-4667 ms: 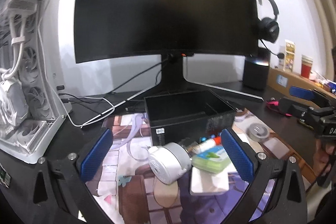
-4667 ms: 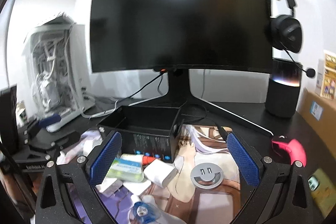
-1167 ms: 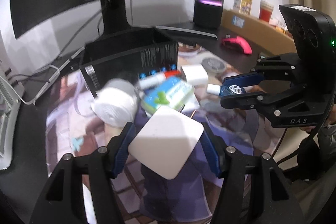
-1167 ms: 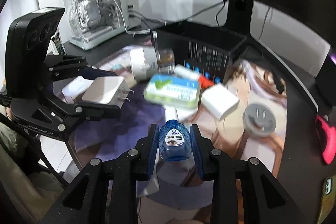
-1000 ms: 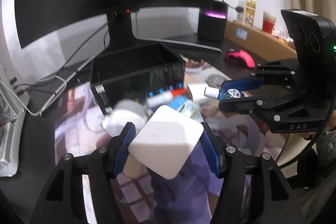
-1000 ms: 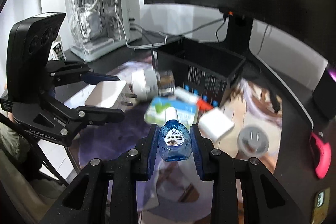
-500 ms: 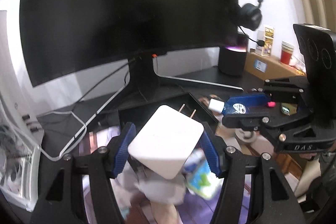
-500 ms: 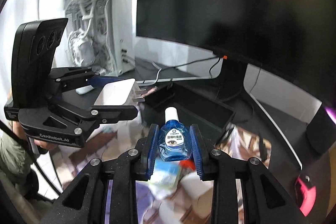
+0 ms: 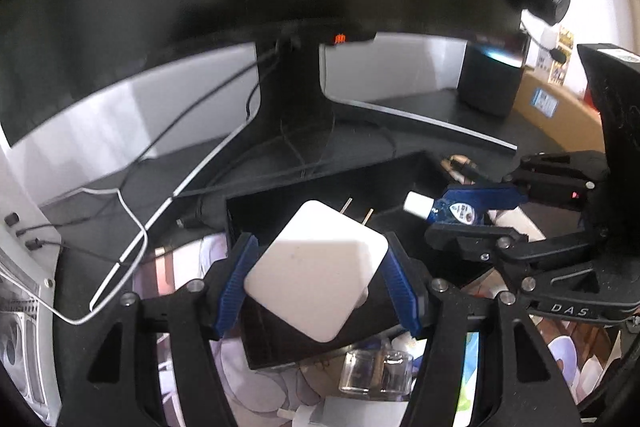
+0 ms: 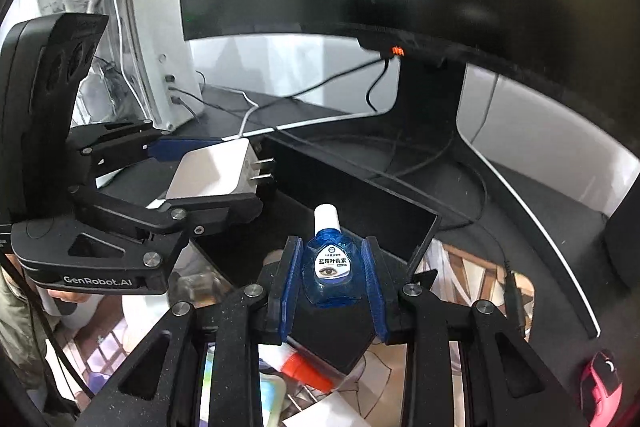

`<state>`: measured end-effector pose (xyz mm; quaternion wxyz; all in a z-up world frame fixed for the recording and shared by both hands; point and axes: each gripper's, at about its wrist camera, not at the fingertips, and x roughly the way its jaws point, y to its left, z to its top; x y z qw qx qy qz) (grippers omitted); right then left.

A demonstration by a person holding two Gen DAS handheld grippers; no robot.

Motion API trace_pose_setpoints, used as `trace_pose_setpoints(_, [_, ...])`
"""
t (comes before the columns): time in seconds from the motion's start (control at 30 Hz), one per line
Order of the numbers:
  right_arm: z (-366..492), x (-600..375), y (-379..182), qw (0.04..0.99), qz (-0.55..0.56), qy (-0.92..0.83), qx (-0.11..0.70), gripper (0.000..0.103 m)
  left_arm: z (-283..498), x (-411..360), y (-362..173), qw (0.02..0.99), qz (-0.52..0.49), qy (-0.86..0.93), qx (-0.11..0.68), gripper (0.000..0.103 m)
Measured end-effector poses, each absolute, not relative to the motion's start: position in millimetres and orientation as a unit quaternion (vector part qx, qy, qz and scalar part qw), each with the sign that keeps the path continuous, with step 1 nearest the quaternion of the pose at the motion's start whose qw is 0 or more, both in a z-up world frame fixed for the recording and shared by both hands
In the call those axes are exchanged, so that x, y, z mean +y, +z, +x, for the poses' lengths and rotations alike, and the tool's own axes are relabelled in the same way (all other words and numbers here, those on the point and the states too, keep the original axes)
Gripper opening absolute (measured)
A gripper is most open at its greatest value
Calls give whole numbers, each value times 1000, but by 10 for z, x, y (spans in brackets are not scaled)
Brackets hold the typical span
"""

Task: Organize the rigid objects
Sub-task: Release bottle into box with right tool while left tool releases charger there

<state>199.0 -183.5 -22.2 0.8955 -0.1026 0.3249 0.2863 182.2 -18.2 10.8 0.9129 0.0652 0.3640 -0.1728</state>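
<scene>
My left gripper [image 9: 316, 271] is shut on a white square plug adapter [image 9: 316, 269], prongs pointing forward, held above the near wall of an open black box [image 9: 400, 171]. It also shows in the right wrist view [image 10: 212, 173]. My right gripper [image 10: 330, 267] is shut on a small blue eye-drop bottle [image 10: 329, 261] with a white cap, upright over the same black box [image 10: 360, 203]. In the left wrist view the bottle [image 9: 450, 209] hangs over the box's right part.
A large monitor on a stand [image 9: 296, 95] rises just behind the box, with cables [image 9: 132, 227] to the left. A white PC case [image 10: 132, 27] stands left. Loose items lie in front of the box: a clear glass jar [image 9: 376, 371], a red-capped tube [image 10: 306, 371], a pink mouse [image 10: 602, 387].
Both grippers have moved forward and now hold their objects over the black box; the monitor looms closer. Both grips are unchanged.
</scene>
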Motion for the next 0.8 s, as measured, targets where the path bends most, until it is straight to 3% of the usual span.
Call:
trace_pose_setpoints(0.13, [2013,-1823,-303,889,-108,286,341,30,1786,-212,-26,900,62,-171,396,60])
trace_pose_setpoints(0.17, [2001,-1827,-318,887,-110,288,343,30,1741,-220,-49,900,67,-171,394,57])
trace_pose_setpoints(0.2, [1980,-1849,-325,886,-112,289,344,30,1660,-244,-55,901,70,-175,392,43])
trace_pose_setpoints(0.53, [1877,-1869,-320,879,-119,293,357,31,1565,-268,-12,902,68,-172,389,43])
trace_pose_setpoints(0.63, [1856,-1890,-298,878,-113,295,360,32,1452,-231,86,909,71,-173,372,53])
trace_pose_setpoints(0.67, [1816,-1911,-275,880,-112,295,354,32,1400,-214,127,912,72,-175,365,62])
trace_pose_setpoints(0.8, [1629,-2029,-164,888,-104,300,334,32,1177,-140,258,920,76,-175,343,79])
